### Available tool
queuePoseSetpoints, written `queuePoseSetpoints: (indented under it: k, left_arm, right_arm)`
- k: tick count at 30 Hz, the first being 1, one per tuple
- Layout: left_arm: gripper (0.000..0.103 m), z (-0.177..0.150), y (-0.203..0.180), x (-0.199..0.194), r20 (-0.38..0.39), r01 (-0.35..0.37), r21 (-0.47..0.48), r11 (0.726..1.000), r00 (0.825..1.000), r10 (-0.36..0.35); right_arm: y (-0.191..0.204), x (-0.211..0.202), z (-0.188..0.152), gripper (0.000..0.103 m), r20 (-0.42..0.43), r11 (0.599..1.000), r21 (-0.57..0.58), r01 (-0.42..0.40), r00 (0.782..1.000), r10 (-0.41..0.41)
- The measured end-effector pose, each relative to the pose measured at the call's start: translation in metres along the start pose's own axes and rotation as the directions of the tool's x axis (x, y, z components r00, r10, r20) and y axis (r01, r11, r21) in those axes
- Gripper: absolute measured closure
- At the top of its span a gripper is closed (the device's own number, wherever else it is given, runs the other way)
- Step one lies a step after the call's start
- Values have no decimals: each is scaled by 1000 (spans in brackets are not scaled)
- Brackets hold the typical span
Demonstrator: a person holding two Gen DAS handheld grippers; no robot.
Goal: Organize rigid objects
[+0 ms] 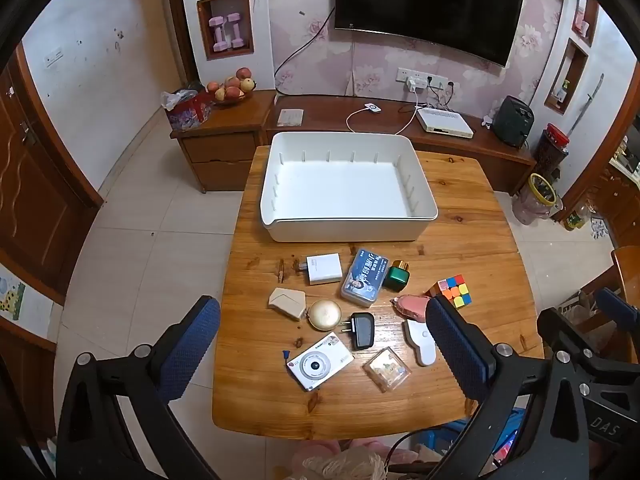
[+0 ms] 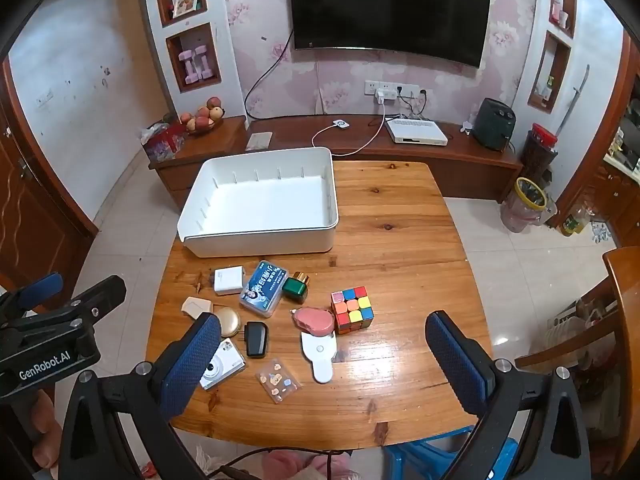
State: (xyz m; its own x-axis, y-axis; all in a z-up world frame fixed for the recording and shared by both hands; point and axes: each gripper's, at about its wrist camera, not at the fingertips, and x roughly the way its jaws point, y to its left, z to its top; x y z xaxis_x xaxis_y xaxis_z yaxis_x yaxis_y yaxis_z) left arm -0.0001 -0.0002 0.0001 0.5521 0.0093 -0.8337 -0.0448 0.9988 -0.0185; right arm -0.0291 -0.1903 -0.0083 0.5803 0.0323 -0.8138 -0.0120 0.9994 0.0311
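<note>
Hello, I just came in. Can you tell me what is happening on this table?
A person holds a claw in each hand above a wooden table. The left claw and the right claw are both open and hold nothing. The white bin is empty. Small things like the camera and the colour cube wait in front of it.

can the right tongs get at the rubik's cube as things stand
Probably yes. The right tongs are open and empty above the table, and the cube sits with free wood on its right; only the pink piece lies against its left.
</note>
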Motion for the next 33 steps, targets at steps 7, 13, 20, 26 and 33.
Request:
queuePoseSetpoints:
  k: [7, 13, 20, 26, 33]
  left_arm:
    - [1, 0, 0, 0, -1, 2, 0, 1000, 1000, -2]
    - [1, 0, 0, 0, -1, 3, 0, 1000, 1000, -3]
    - [1, 2, 0, -2, 5, 4, -4, 1000, 1000, -4]
    - [1, 3, 3, -6, 7, 7, -9, 1000, 1000, -7]
    - [1, 3, 7, -7, 6, 17, -17, 1000, 1000, -17]
  right_arm:
    - [0, -1, 0, 0, 6, 1000, 2, -2, 1000, 2]
    - [0, -1, -4, 0, 10, 1000, 0, -4, 1000, 4]
    - [0, -6, 2, 0, 14, 1000, -1, -3, 1000, 3]
    - [2, -8, 3, 0, 17, 1000, -4, -2, 1000, 2]
    - [3, -17, 5, 0, 31, 1000, -14, 2, 1000, -1]
